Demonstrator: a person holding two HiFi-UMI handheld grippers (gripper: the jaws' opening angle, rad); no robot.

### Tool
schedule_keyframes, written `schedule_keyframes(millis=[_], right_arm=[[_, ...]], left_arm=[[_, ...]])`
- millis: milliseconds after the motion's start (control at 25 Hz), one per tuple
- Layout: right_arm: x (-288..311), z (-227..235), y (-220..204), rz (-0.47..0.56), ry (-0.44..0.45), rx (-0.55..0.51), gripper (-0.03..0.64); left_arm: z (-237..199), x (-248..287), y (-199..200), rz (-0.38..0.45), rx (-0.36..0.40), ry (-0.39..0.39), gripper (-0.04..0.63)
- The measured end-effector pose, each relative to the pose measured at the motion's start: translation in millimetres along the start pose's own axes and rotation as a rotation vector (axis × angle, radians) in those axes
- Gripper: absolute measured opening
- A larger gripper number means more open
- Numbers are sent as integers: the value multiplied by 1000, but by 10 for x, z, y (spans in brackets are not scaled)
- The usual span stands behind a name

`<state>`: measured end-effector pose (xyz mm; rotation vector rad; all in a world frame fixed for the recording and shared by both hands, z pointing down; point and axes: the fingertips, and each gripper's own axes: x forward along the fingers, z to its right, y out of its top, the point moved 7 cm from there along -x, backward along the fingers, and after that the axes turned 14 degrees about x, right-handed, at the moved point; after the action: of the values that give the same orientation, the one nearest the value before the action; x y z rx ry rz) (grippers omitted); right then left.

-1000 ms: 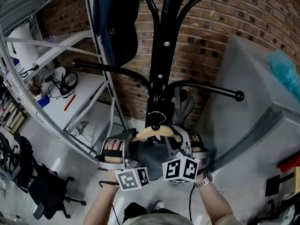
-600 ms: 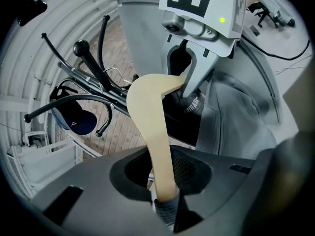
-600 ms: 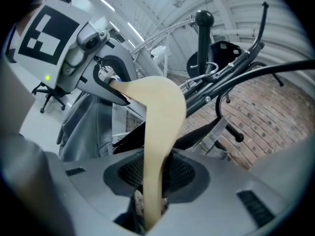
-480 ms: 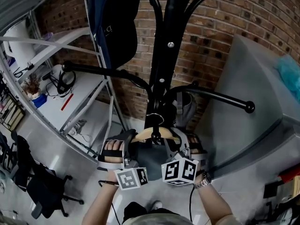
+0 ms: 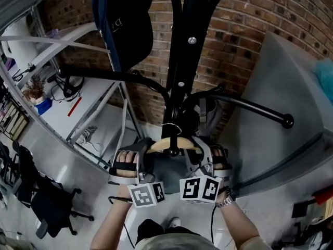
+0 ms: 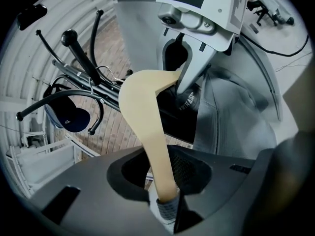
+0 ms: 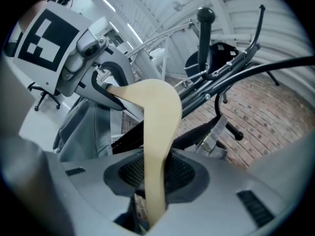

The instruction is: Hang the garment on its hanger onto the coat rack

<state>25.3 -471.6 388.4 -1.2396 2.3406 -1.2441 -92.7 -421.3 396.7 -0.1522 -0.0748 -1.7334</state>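
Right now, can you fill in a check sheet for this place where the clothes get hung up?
Surface: pale grey floor.
Job's things: wooden hanger with grey garment, held up at the black rack; hook near the pole, cannot tell if hung.
Clutter: dark cap on the rack; headphones on a shelf.
Grippers: left gripper and right gripper each shut on a hanger end.
Cables: thin cable by the right wrist.
Surroundings: brick wall, chair.
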Motion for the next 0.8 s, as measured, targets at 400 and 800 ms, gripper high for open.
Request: schedule_keyframes(millis=[400,800], right_arm=[[-75,7,5,40,-12,30,122],[-452,57,-12,153,-69,106,222]], left_arm=[[-15,-78,32,62,-127,-14,156],[-1,-475,20,56,-305,211,187]])
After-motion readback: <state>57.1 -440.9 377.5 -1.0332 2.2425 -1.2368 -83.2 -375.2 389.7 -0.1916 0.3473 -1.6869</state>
